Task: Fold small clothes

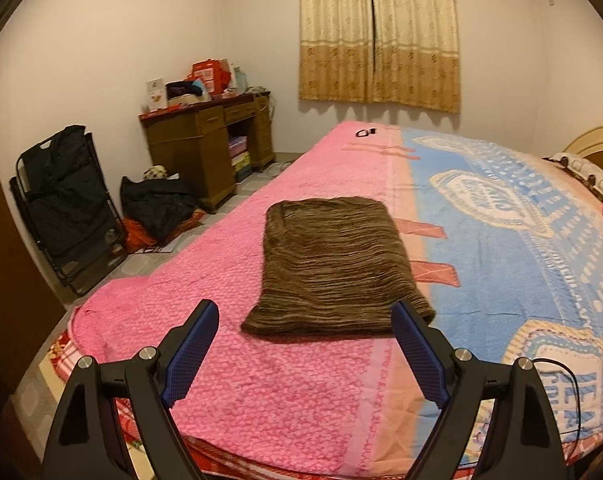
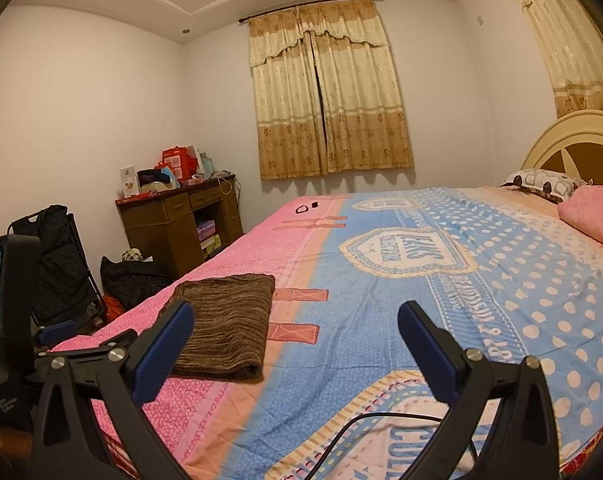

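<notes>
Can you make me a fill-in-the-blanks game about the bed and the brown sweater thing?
1. The brown striped garment lies folded on the ____ part of the bedspread.
2. Both the left tool and the right tool have their jaws ____.
3. The curtains over the window are ____.
4. The cluttered wooden desk stands against the wall, beside the ____.

Missing words: pink; open; closed; bed

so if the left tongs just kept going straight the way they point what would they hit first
Most likely the folded brown garment lying on the pink part of the bedspread. The left tongs stand open, tilted down toward its near edge, with nothing between. Depth is hard to judge, so they might touch the bedspread just short of it.
</notes>
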The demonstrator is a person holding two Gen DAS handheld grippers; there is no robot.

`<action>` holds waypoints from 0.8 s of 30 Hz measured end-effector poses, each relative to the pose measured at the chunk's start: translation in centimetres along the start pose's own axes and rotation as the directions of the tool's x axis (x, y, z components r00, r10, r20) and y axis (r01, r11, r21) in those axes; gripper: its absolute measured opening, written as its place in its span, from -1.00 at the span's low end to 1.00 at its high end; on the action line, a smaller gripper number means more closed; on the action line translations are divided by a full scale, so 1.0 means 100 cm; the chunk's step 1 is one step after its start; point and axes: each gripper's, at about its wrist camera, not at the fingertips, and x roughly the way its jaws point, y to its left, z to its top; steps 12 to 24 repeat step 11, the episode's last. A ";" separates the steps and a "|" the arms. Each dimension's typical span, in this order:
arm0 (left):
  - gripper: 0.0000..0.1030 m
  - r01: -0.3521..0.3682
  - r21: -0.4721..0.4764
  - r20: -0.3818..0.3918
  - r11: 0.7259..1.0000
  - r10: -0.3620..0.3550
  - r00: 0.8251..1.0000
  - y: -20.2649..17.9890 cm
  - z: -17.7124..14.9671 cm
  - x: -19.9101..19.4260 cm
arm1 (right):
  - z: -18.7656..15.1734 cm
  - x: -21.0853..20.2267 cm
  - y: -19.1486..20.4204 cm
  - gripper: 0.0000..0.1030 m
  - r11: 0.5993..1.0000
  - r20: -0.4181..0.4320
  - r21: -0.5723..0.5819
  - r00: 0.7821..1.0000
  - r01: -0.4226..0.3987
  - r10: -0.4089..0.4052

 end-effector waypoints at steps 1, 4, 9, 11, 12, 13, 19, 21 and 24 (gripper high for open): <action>0.72 -0.006 0.008 0.004 1.000 0.006 1.000 -0.001 0.000 0.000 | 0.000 0.000 0.000 1.00 1.000 -0.003 0.000 1.000 -0.001 0.001; 0.72 -0.020 0.021 0.009 1.000 0.019 1.000 -0.003 0.001 0.000 | -0.001 0.002 -0.001 1.00 1.000 -0.010 0.002 1.000 -0.002 0.002; 0.72 -0.027 0.012 -0.009 1.000 0.027 1.000 -0.002 0.000 0.003 | 0.000 0.003 -0.009 1.00 1.000 -0.018 0.024 1.000 0.011 -0.011; 0.72 -0.027 0.003 -0.018 1.000 0.027 0.999 0.000 0.000 0.005 | 0.000 0.005 -0.014 1.00 0.999 -0.021 0.042 1.000 0.022 -0.021; 0.72 -0.027 0.003 -0.018 1.000 0.027 0.999 0.000 0.000 0.005 | 0.000 0.005 -0.014 1.00 0.999 -0.021 0.042 1.000 0.022 -0.021; 0.72 -0.027 0.003 -0.018 1.000 0.027 0.999 0.000 0.000 0.005 | 0.000 0.005 -0.014 1.00 0.999 -0.021 0.042 1.000 0.022 -0.021; 0.72 -0.027 0.003 -0.018 1.000 0.027 0.999 0.000 0.000 0.005 | 0.000 0.005 -0.014 1.00 0.999 -0.021 0.042 1.000 0.022 -0.021; 0.72 -0.027 0.003 -0.018 1.000 0.027 0.999 0.000 0.000 0.005 | 0.000 0.005 -0.014 1.00 0.999 -0.021 0.042 1.000 0.022 -0.021; 0.72 -0.027 0.003 -0.018 1.000 0.027 0.999 0.000 0.000 0.005 | 0.000 0.005 -0.014 1.00 0.999 -0.021 0.042 1.000 0.022 -0.021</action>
